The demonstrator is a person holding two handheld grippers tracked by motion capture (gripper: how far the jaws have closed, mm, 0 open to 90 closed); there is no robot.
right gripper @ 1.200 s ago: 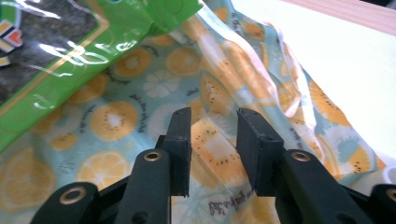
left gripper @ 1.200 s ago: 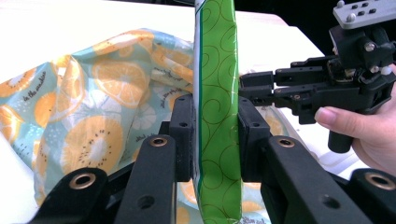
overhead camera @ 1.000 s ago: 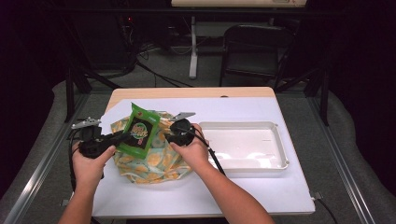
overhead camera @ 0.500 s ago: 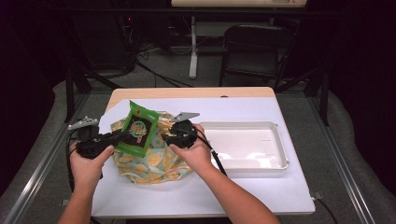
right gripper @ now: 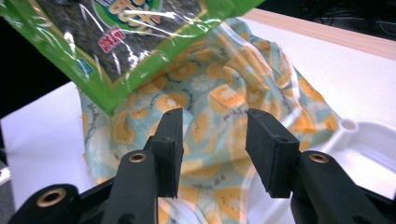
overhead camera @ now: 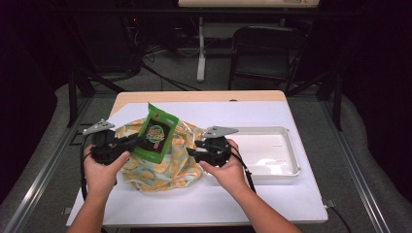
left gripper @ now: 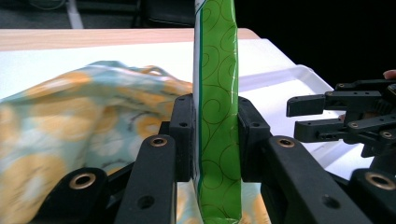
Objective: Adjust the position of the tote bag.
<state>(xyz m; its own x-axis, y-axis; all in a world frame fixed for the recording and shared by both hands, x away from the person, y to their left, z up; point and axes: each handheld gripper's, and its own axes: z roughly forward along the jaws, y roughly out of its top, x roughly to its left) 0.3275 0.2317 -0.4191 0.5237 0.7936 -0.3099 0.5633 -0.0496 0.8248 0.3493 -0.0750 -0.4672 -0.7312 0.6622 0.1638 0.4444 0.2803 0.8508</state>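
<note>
1. Presently on record: left gripper point(overhead camera: 138, 141), held in the person's left hand point(overhead camera: 100, 170) at the left of the table; its jaws are clamped on both faces of the green snack pouch point(overhead camera: 156, 133), as the left gripper view confirms.
2. Green snack pouch point(left gripper: 217, 116): glossy green packet with a dark printed panel, held upright and slightly tilted above the fabric bag, clear of the table surface.
3. Fabric bag point(overhead camera: 167, 162): pale blue-green cloth with yellow fruit print, lying crumpled on the white table cover between the two grippers; the pouch hangs over its upper left part.
4. Right gripper point(overhead camera: 192, 154), held in the right hand point(overhead camera: 228, 167) just right of the bag; its jaws have just been opening and stand apart with nothing between the pads, the bag's cloth visible beyond them in the right gripper view point(right gripper: 215, 149).
5. White tray point(overhead camera: 286, 145): shallow rectangular tray at the right half of the table, close behind the right hand.
6. Table point(overhead camera: 209, 96): wooden top, mostly covered by a white sheet.
7. Folding chair point(overhead camera: 265, 51): dark, standing beyond the far edge of the table.
</note>
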